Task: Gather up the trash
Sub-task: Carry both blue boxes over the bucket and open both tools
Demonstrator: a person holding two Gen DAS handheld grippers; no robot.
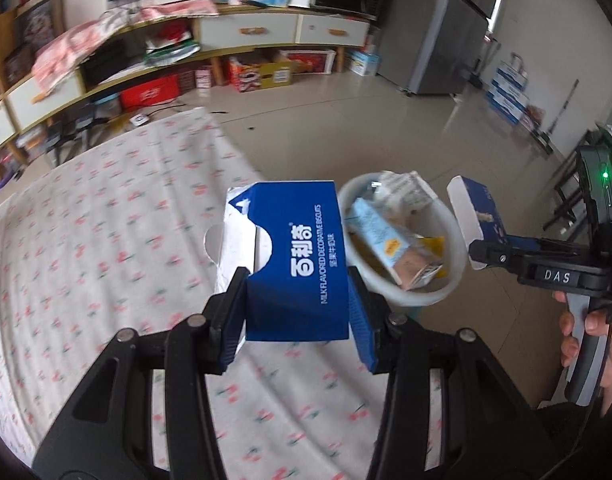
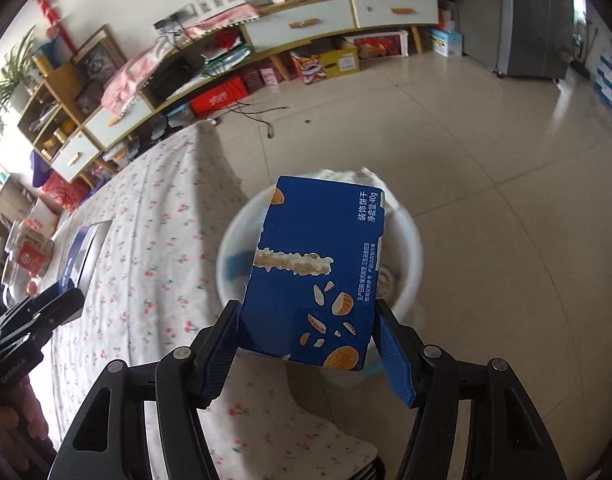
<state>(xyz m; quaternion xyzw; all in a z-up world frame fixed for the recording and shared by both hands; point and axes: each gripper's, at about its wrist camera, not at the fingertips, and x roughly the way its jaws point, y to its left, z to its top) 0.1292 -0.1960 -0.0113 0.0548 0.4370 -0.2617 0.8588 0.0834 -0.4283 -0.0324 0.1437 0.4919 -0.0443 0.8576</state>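
Note:
My left gripper (image 1: 298, 312) is shut on a blue biscuit box (image 1: 296, 256) with white lettering and an open flap, held above the flowered tablecloth (image 1: 106, 240). A white trash bin (image 1: 453, 264) stands just right of it on the floor, holding several wrappers and cartons. My right gripper (image 2: 306, 344) is shut on a second blue biscuit box (image 2: 317, 268) printed with almonds, held over the bin (image 2: 409, 240). The right gripper also shows in the left wrist view (image 1: 485, 254), beside the bin's right rim, with its box (image 1: 475, 208).
A long low cabinet (image 1: 242, 32) with drawers and boxes beneath lines the back wall. A grey fridge (image 1: 445, 40) stands at the right. Blue-white cartons (image 1: 509, 88) are stacked on the tiled floor. The table edge curves beside the bin.

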